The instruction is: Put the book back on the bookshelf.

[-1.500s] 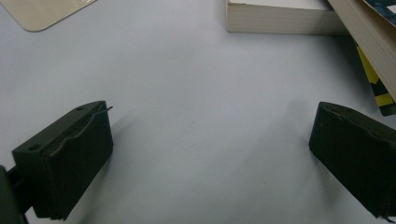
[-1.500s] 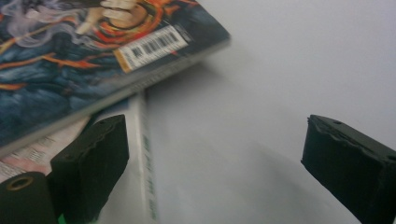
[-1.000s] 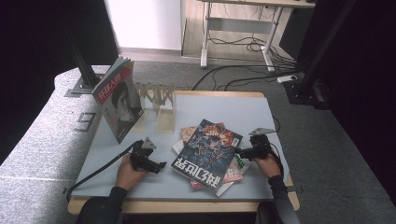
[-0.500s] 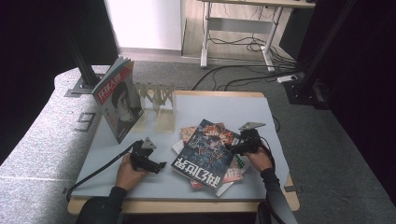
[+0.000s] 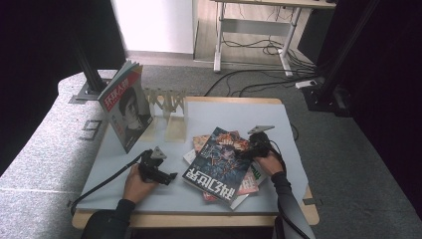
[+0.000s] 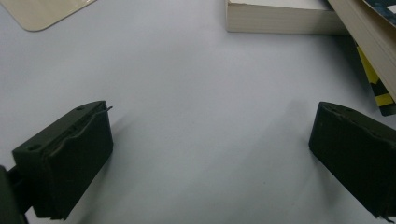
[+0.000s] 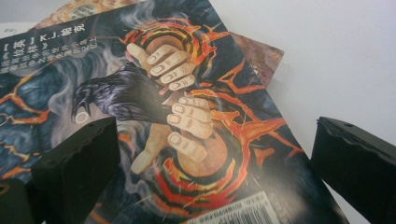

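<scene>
right tool (image 5: pixel 247 151) has moved onto top book (image 5: pixel 219 162), jaws apart.

From my seat at the remote station I see a pale blue-grey tabletop (image 5: pixel 249 117) with a light wooden edge (image 5: pixel 199 220) along its near side; it stands on grey carpet (image 5: pixel 358 164) that fills the floor around it; a lighter grey speckled mat (image 5: pixel 45 149) lies to its left, marked with a figure 9; black drapes (image 5: pixel 35 55) close off the left side, and more darkness hangs at the right (image 5: pixel 393 74); a black stand (image 5: pixel 89 74) rises at the left and another (image 5: pixel 338 64) slants at the right; behind, a white panel (image 5: pixel 154 25) stands beside a white-legged desk (image 5: pixel 254 35); black cables (image 5: pixel 254 74) sprawl beneath it.
</scene>
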The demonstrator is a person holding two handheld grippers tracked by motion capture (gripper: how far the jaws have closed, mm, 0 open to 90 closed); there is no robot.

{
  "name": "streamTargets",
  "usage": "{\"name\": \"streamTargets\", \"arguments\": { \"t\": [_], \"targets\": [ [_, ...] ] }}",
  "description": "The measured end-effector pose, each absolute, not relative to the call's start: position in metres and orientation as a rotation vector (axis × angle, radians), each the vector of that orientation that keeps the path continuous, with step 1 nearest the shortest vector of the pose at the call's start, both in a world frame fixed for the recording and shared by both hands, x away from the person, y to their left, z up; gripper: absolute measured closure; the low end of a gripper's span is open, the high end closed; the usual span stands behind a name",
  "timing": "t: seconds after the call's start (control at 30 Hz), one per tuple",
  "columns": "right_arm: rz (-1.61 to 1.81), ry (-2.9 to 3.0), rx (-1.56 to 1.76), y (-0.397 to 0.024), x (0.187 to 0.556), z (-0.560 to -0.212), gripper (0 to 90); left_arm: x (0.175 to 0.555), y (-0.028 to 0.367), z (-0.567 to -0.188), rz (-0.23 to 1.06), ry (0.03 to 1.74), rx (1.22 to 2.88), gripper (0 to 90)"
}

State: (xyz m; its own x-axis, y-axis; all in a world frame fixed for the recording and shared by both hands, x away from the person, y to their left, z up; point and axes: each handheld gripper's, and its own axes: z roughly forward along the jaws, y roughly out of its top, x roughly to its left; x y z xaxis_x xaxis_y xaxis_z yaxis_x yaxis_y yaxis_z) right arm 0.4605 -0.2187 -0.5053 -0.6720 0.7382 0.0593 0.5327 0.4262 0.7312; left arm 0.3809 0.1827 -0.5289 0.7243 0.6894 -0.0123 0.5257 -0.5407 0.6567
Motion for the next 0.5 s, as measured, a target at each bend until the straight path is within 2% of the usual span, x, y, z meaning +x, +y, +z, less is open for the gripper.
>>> {"name": "streamTargets", "arguments": {
  "t": [0.37,0.5],
  "targets": [
    [1.119,2.431,1.112,-0.2199,0.4624,-0.509,1.1,0.3798,0.1825,-0.5285,0.334,0.911,2.275,0.2],
    [1.109,2.439,1.111,-0.2219,0.4594,-0.5085,1.2,0.3769,0.1826,-0.5277,0.339,0.906,2.27,3.4]
  ]
}}
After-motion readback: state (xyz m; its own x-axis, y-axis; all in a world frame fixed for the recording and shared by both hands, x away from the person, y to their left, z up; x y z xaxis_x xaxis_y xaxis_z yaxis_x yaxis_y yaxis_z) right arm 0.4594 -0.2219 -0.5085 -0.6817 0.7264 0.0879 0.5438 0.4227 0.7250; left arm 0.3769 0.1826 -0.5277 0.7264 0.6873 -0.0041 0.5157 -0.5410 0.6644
